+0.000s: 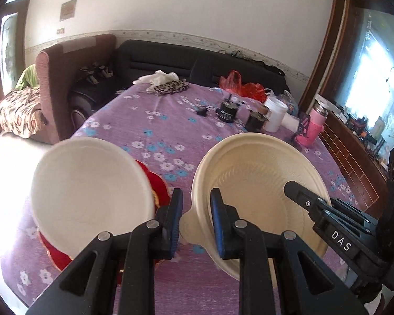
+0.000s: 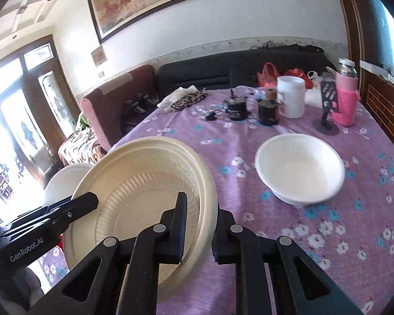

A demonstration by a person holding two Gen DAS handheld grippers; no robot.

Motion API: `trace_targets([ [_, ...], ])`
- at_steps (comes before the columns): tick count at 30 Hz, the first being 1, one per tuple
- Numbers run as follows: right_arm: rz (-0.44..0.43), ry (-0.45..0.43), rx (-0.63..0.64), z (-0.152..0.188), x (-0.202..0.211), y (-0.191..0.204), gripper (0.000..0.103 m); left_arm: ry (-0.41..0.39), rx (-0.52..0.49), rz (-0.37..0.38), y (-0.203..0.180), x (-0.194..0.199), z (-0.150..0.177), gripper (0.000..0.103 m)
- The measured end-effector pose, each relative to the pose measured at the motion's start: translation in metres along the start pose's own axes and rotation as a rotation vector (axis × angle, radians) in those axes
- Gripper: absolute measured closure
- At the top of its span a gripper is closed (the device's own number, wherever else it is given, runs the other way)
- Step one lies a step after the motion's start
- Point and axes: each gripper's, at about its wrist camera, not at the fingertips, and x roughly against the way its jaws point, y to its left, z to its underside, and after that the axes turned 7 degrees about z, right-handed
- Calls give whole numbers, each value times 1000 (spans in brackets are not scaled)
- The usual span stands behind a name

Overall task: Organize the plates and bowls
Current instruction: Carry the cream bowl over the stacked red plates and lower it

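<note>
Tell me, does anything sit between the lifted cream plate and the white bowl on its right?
Nothing visible does. Only bare tablecloth lies between the cream plate and the white bowl; the dark jars stand farther back.

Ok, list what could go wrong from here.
1. The plate hangs tilted above the table, pinched only at its rim by the left claw and right claw; a thin rim could bend or slip out.
2. It looks like two nested plates; the loose one might slide off.
3. A bowl sits close by on the table; lowering the plate carelessly could knock it.
</note>
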Motion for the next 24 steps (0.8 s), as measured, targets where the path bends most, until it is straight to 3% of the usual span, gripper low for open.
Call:
trace_targets([
  [8, -145, 8, 123, -27, -36, 116, 86, -121, 119, -170, 90, 56, -19, 82],
  [14, -162, 63, 211, -20, -71, 180, 85, -106, 219, -225, 147, 52, -17, 82],
  [24, -116, 111, 202, -12, -97, 176, 85, -56, 219, -202, 154, 27, -7, 82],
])
